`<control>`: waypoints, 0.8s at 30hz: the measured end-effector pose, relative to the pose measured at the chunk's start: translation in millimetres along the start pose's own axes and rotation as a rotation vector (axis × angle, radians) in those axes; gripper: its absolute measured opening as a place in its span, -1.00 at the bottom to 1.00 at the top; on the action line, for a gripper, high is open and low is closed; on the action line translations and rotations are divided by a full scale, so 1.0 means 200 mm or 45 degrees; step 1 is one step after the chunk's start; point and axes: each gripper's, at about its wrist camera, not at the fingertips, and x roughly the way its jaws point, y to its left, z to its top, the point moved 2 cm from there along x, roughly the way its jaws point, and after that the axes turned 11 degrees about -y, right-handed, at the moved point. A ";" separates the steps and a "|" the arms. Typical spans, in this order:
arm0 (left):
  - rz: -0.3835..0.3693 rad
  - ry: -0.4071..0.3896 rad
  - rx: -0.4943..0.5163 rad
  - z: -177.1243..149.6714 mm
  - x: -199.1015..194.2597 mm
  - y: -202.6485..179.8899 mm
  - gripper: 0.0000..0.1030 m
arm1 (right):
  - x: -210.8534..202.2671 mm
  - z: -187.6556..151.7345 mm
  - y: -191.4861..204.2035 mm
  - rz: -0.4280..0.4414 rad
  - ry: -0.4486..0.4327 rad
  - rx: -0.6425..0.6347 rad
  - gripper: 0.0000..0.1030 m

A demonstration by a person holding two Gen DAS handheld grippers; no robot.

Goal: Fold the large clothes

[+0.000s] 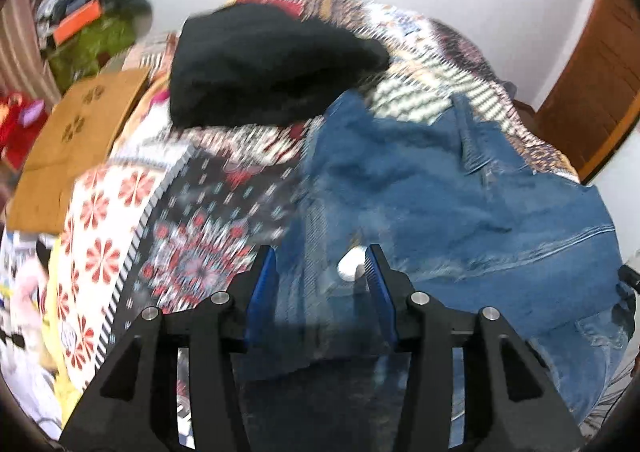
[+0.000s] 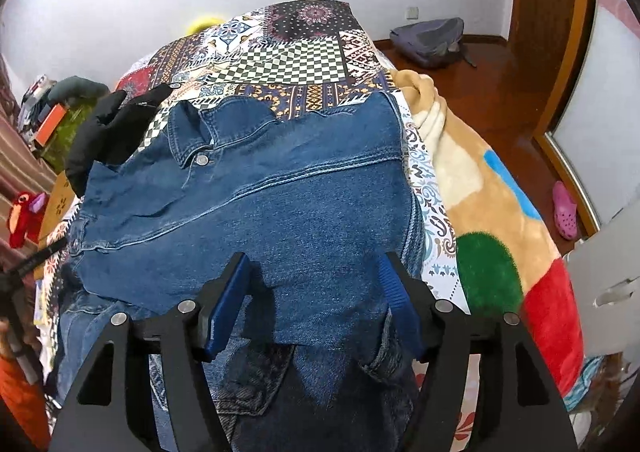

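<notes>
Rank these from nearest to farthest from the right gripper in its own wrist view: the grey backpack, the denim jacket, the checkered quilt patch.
From the right gripper:
1. Denim jacket, directly beneath the fingers.
2. Checkered quilt patch, beyond the jacket collar.
3. Grey backpack, on the floor, far right.

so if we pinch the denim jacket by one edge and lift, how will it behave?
The denim jacket lies in creased, draped layers, so it will probably sag rather than hold shape. The thick seamed cloth looks fairly heavy. The woven surface suggests little slip against the open right gripper.
</notes>
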 end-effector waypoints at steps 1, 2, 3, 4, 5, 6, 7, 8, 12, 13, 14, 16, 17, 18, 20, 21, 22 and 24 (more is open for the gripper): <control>0.009 0.021 -0.006 -0.01 0.01 0.03 -0.11 | 0.00 0.01 -0.01 0.003 0.006 0.012 0.23; 0.017 0.036 -0.006 -0.03 0.02 0.05 -0.11 | 0.00 0.01 -0.01 0.005 0.008 0.020 0.23; 0.016 0.045 -0.005 -0.04 0.02 0.07 -0.10 | -0.01 0.02 -0.01 0.008 0.008 0.033 0.23; 0.014 0.049 -0.005 -0.04 0.01 0.08 -0.05 | -0.01 0.03 -0.02 0.010 0.005 0.044 0.23; 0.011 0.047 -0.006 -0.04 0.00 0.10 -0.02 | -0.01 0.04 -0.02 0.009 0.001 0.050 0.23; 0.007 0.041 -0.006 -0.03 -0.01 0.11 0.02 | -0.01 0.05 -0.02 0.009 -0.005 0.059 0.23; 0.002 0.034 -0.005 -0.02 -0.02 0.11 0.04 | -0.01 0.06 -0.03 0.009 -0.009 0.065 0.23; -0.008 0.017 0.000 0.01 -0.03 0.11 0.04 | -0.02 0.08 -0.03 0.007 -0.016 0.071 0.22; -0.036 -0.041 0.022 0.12 -0.06 0.09 0.17 | -0.04 0.16 -0.07 -0.001 -0.058 0.080 0.23; -0.045 -0.053 0.023 0.15 -0.06 0.08 0.18 | -0.04 0.19 -0.07 -0.007 -0.069 0.073 0.23; -0.051 -0.062 0.025 0.18 -0.06 0.08 0.19 | -0.04 0.21 -0.08 -0.011 -0.074 0.067 0.23; -0.067 -0.077 0.025 0.25 -0.04 0.07 0.22 | -0.03 0.25 -0.09 -0.013 -0.083 0.050 0.23; -0.079 -0.080 0.022 0.28 -0.03 0.07 0.23 | -0.01 0.26 -0.10 -0.010 -0.080 0.043 0.23; -0.090 -0.079 0.016 0.30 -0.02 0.07 0.25 | 0.01 0.28 -0.11 -0.004 -0.072 0.040 0.23; -0.131 -0.061 -0.001 0.34 0.03 0.06 0.26 | 0.06 0.29 -0.14 0.006 -0.048 0.046 0.22; -0.139 -0.045 -0.005 0.35 0.07 0.06 0.26 | 0.09 0.30 -0.16 0.014 -0.031 0.060 0.22; -0.142 -0.029 -0.008 0.36 0.10 0.06 0.26 | 0.13 0.30 -0.18 0.022 -0.014 0.083 0.22; -0.173 0.020 -0.023 0.36 0.18 0.06 0.26 | 0.19 0.30 -0.22 0.061 0.028 0.141 0.22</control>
